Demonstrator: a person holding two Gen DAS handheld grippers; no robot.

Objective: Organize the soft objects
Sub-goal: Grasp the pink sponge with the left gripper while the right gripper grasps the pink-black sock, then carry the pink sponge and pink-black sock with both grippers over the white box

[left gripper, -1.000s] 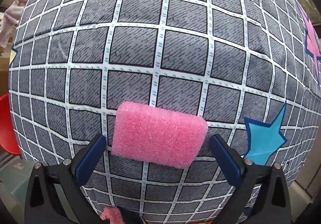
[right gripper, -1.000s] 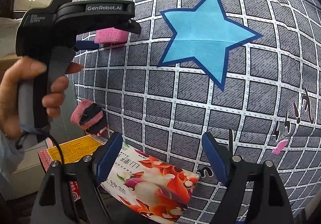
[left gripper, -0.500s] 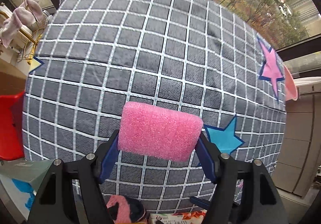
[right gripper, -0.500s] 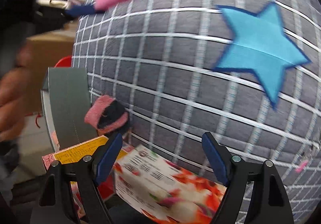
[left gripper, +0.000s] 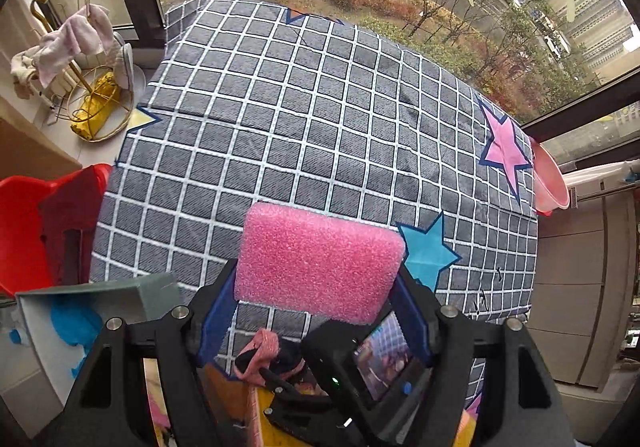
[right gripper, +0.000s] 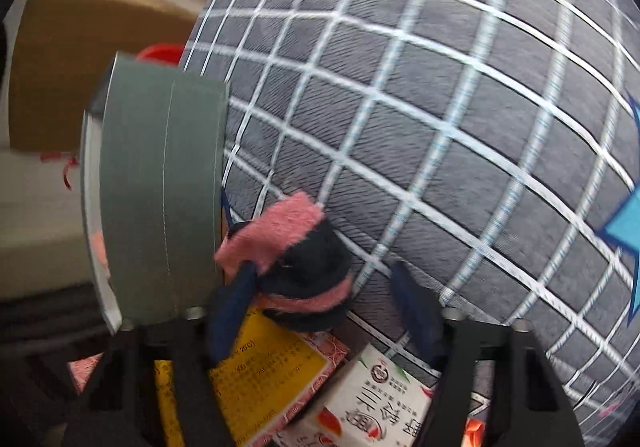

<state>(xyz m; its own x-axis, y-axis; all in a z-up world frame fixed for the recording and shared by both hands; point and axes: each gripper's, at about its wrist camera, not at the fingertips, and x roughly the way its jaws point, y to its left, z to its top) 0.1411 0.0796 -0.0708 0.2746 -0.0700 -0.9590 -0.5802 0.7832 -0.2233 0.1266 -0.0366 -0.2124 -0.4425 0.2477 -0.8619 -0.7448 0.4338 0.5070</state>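
daylit, fisheye-warped; right view motion-blurred.

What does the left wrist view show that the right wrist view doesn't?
Only the left wrist view: the pink sponge gripped in the left claw, the pink star, the window. Only the right wrist view: the right claw closing around the pink-and-black sock, not yet pressing it, and the yellow packet. Both: checked cloth, sock, grey box.
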